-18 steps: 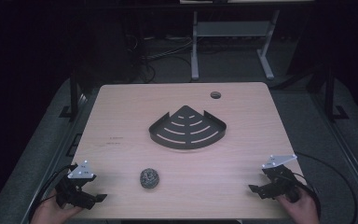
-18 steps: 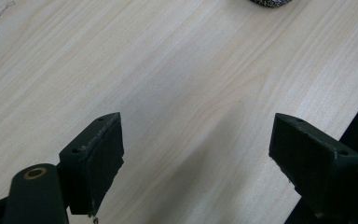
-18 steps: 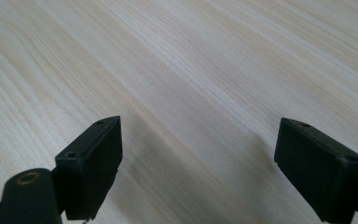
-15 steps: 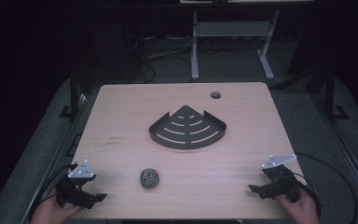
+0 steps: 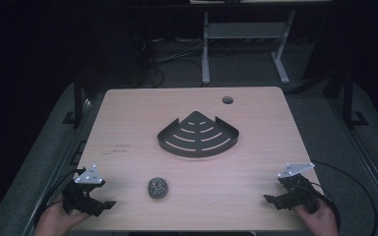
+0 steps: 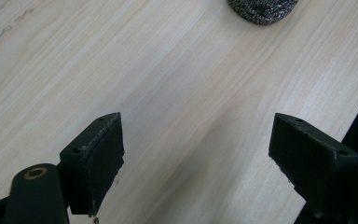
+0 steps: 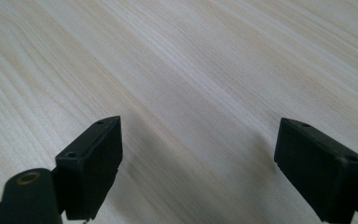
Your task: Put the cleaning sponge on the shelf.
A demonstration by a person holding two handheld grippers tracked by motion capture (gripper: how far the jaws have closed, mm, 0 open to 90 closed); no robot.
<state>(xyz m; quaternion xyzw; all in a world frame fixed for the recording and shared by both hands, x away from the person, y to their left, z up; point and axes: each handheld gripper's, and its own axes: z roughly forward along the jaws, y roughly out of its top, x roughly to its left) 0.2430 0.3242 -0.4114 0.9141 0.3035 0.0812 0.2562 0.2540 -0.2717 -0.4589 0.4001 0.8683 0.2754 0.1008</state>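
- A pale wooden table (image 5: 256,191) stands in a dark room, with a black fan-shaped corner shelf (image 5: 198,136) at its middle.
- Nothing has shifted since the earlier frames: the left gripper (image 5: 107,203) and right gripper (image 5: 268,198) rest at the near edge, jaws spread and empty.
- The steel-wool ball (image 5: 157,187) lies near the left gripper, untouched; work hasn't started.

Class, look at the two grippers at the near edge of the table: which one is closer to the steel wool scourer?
The left gripper. The steel wool scourer lies just ahead of its open jaws, while the right gripper sits far across the table.
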